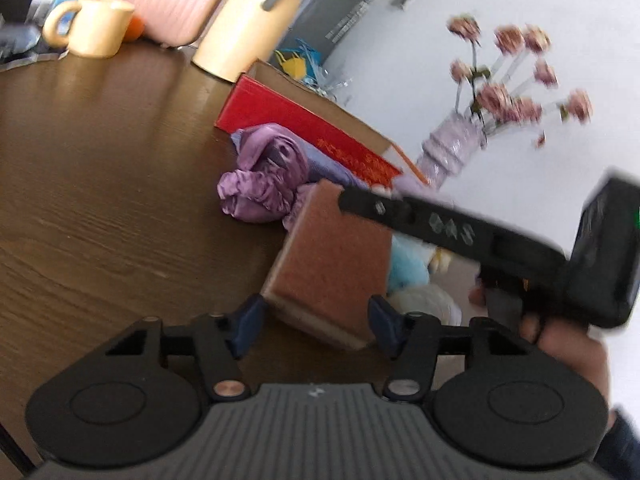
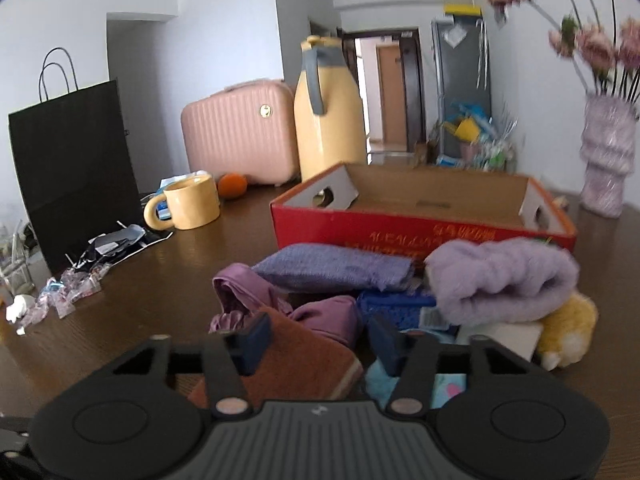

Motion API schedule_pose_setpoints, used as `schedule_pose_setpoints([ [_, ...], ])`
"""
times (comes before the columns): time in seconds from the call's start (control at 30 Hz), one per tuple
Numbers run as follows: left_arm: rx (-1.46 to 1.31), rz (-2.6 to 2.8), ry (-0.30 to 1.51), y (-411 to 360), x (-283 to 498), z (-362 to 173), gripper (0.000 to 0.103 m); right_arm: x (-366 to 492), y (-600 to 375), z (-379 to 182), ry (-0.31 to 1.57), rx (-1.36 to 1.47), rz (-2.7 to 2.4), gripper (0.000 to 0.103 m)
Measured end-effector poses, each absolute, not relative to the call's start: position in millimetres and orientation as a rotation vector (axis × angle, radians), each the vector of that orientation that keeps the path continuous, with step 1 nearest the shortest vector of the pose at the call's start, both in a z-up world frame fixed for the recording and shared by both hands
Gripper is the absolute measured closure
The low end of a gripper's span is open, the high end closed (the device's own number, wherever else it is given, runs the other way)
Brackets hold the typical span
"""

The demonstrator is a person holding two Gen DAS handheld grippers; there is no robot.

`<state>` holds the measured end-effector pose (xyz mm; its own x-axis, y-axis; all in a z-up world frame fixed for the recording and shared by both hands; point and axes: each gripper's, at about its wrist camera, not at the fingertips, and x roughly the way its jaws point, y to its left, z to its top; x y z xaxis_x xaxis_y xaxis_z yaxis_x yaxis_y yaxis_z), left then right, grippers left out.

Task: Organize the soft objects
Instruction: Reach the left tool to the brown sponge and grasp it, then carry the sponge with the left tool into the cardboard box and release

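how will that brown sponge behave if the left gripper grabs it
The brown sponge probably squashes between the left gripper pads: it looks like foam. Likely light. Its rough scouring top should resist slipping, and the flat block shape won't roll.

Blurred by motion: flowers (image 1: 516,76) above the vase (image 1: 452,152). Half hidden behind the sponge (image 1: 332,264): a blue soft thing (image 1: 408,268). Unreadable: print on the box (image 2: 424,228).

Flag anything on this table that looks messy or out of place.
Crumpled clear wrappers and torn dark foil packaging litter the brown wooden table beside the black paper bag. The red cardboard tray holds nothing visible.
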<state>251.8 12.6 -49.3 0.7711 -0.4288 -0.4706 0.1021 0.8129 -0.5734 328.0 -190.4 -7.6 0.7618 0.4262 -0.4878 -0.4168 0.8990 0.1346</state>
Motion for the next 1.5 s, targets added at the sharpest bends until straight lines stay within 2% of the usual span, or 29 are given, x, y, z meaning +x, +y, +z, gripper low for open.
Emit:
schedule_pose_setpoints([
  [0.07,-0.606,-0.284,0.626,23,255,-51,0.05,329,-192,-9,0.536,0.035,0.483,0.066],
  [0.13,-0.618,-0.268,0.634,32,253,-49,0.052,326,-193,-6,0.542,0.037,0.49,0.077],
  [0.23,-0.649,-0.26,0.617,55,237,-42,0.054,309,-199,0,0.591,0.114,0.531,0.08],
  [0.4,-0.62,-0.226,0.701,72,224,-37,0.054,251,-192,-10,0.648,0.147,0.617,0.077],
  [0.53,-0.533,-0.227,0.69,59,217,-31,0.053,223,-193,-23,0.673,0.187,0.588,0.076],
  [0.7,-0.53,-0.222,0.688,60,207,-34,0.05,197,-202,-16,0.633,0.181,0.55,0.076],
  [0.77,-0.533,-0.217,0.676,64,199,-31,0.045,190,-207,-11,0.618,0.186,0.537,0.076],
  [0.9,-0.516,-0.231,0.661,66,187,-30,0.045,188,-217,-13,0.608,0.219,0.513,0.075],
  [1.0,-0.52,-0.248,0.688,65,190,-35,0.047,195,-215,-20,0.623,0.246,0.505,0.075],
  [1.13,-0.52,-0.307,0.71,63,197,-40,0.062,207,-208,-30,0.648,0.261,0.51,0.075],
  [1.33,-0.505,-0.336,0.669,61,213,-30,0.066,224,-210,-34,0.673,0.332,0.535,0.075],
  [1.5,-0.477,-0.398,0.582,57,265,12,0.066,250,-220,-5,0.613,0.374,0.531,0.075],
])
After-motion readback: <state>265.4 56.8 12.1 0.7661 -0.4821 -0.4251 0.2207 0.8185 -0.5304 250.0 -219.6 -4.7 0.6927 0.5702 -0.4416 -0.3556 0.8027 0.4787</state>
